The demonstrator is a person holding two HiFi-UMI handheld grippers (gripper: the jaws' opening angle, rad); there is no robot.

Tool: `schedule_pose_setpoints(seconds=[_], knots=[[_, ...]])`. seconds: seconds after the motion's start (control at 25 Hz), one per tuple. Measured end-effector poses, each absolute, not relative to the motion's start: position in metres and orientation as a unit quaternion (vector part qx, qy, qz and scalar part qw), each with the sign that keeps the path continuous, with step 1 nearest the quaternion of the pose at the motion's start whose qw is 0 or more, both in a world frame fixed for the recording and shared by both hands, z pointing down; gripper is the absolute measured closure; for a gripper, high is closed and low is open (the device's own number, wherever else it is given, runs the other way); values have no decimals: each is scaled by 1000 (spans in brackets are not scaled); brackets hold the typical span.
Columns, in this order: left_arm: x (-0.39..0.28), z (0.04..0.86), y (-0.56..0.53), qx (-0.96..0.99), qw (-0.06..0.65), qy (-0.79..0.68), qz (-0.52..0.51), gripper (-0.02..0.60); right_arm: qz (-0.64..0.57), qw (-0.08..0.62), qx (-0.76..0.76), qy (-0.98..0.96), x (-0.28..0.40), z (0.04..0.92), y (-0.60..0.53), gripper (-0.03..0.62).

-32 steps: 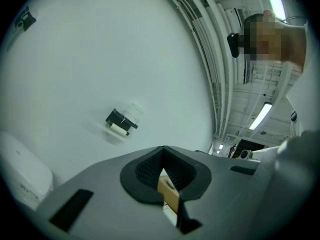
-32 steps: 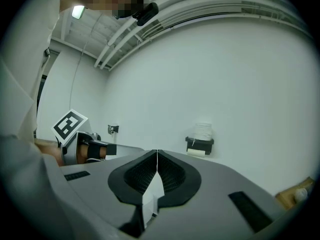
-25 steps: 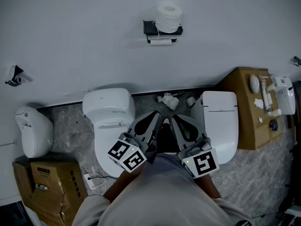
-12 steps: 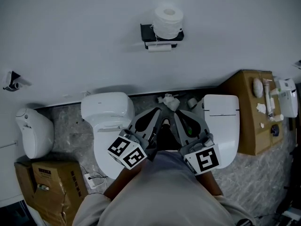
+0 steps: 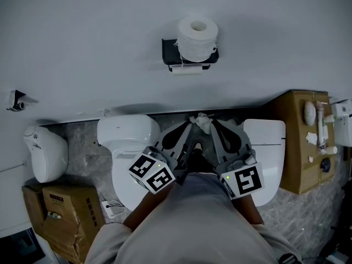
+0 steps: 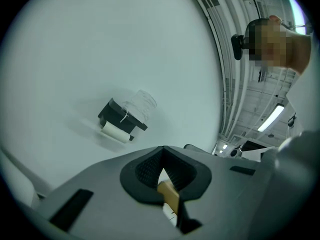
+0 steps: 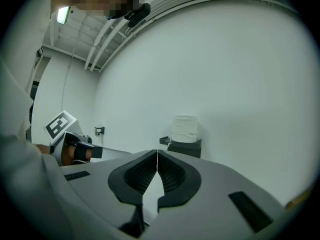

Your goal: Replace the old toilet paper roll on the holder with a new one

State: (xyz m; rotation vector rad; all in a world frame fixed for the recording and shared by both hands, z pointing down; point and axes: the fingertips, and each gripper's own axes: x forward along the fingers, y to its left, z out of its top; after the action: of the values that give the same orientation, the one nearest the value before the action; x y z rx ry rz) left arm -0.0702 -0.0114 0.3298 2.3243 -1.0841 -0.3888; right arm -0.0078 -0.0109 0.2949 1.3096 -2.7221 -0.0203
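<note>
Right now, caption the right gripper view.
Shut right hand-held gripper faces a white toilet paper roll atop black wall holder.

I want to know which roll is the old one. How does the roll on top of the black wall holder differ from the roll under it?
Size: the top roll is thick and full; the lower roll is thin, nearly used up. Pose: the top roll stands on end; the lower roll lies level. Place: the top roll rests on the black holder; the lower roll hangs beneath it. Both are white.
</note>
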Motion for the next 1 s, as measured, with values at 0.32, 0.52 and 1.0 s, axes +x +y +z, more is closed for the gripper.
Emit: schedule_pose_setpoints(seconds=[0.32, 0.52, 1.0], knots=[[-61, 327, -64, 850, 264, -428, -154, 577, -10, 37, 419, -907, 6, 289, -60, 577], [-56, 329, -94, 835, 264, -453, -170, 577, -12, 25, 404, -914, 18, 289, -88, 577], [-52, 340, -124, 795, 282, -496, -204, 577, -4, 9, 369, -929, 30, 295, -123, 577]])
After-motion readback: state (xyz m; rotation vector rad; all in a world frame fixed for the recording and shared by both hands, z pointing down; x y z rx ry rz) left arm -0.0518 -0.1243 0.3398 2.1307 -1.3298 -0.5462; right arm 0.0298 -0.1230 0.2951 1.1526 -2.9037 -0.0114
